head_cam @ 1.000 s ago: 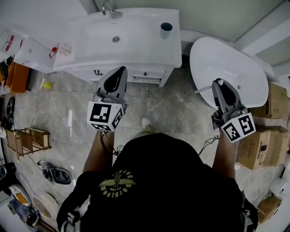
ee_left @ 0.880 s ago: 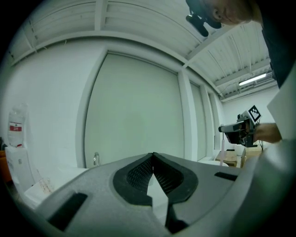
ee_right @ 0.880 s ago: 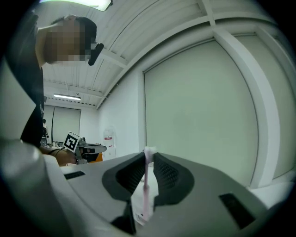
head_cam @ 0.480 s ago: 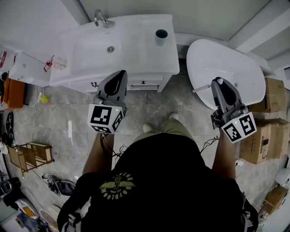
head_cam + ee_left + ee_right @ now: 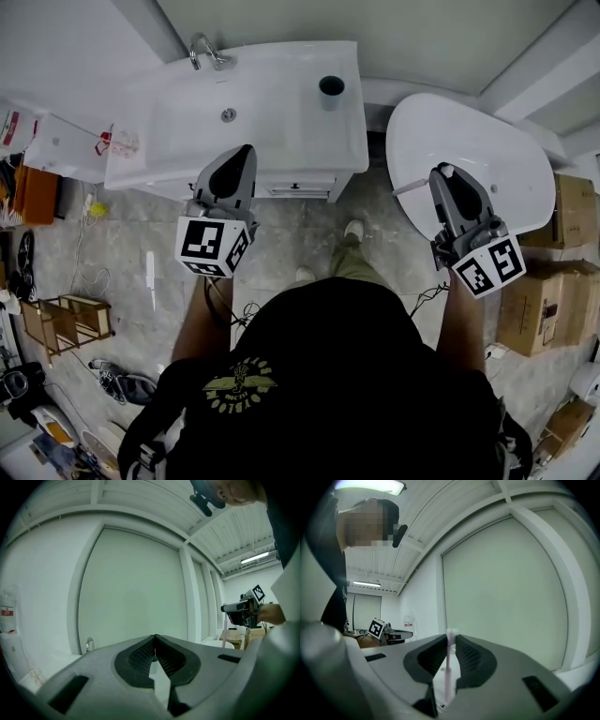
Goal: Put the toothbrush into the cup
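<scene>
A blue-grey cup (image 5: 331, 90) stands on the back right corner of the white vanity top (image 5: 281, 141). My right gripper (image 5: 441, 172) is held over the edge of the bathtub, right of the vanity, shut on a pink toothbrush (image 5: 448, 667) that stands upright between its jaws; its handle (image 5: 407, 187) pokes out to the left. My left gripper (image 5: 246, 150) hovers at the vanity's front edge, jaws closed on nothing (image 5: 154, 641). The left gripper view also catches the right gripper (image 5: 241, 611) with the toothbrush (image 5: 224, 637). The cup is well ahead and left of the right gripper.
A sink basin (image 5: 230, 98) with a faucet (image 5: 208, 52) fills the vanity's left part. A white bathtub (image 5: 487, 155) lies at right, cardboard boxes (image 5: 544, 309) beyond it. On the floor at left are a wooden rack (image 5: 66, 323) and shoes (image 5: 122, 384).
The person has stepped toward the vanity, so sink and cup sit nearer in the head view. Both grippers moved forward a little; the right one still holds the toothbrush.
</scene>
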`<state>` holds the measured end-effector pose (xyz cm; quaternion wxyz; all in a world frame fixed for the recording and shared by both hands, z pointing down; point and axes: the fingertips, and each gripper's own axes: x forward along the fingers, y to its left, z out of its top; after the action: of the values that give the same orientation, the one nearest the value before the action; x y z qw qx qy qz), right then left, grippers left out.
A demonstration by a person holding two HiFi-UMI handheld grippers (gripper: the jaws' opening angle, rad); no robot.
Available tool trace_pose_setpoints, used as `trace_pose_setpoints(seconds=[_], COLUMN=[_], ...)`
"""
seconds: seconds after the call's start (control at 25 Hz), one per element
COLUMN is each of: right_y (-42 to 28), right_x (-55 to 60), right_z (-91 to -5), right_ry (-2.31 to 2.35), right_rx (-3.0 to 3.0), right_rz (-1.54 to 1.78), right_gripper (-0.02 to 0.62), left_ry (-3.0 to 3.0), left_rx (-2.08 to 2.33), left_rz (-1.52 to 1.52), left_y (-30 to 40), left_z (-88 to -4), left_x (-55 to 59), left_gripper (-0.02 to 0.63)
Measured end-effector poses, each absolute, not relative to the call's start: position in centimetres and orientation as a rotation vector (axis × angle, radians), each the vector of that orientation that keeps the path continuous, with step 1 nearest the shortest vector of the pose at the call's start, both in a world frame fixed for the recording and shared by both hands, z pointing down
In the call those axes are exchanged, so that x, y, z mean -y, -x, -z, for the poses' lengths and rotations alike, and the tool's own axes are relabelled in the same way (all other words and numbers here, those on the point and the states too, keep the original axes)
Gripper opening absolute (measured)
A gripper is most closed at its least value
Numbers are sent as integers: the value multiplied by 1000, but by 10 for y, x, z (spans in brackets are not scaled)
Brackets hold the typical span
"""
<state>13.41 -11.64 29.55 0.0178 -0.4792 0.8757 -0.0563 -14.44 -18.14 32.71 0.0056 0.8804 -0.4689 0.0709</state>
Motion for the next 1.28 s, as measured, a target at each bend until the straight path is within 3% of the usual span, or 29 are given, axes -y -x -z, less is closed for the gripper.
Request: trace_pose_setpoints(seconds=[0.8,1.28], right_y=[-181,-191], right_x=[246,328], right_z=[-311,-300], right_ry=[1306,1002], right_rx=[-2821,-2885], right_rz=[267,257], right_gripper=[57,57], left_ry=[-2702,-2557], left_rx=[1510,1812], left_rz=[-252,-278], left_y=[67,63], left_z=[-338,-311], left_x=[290,317], left_gripper=[11,11])
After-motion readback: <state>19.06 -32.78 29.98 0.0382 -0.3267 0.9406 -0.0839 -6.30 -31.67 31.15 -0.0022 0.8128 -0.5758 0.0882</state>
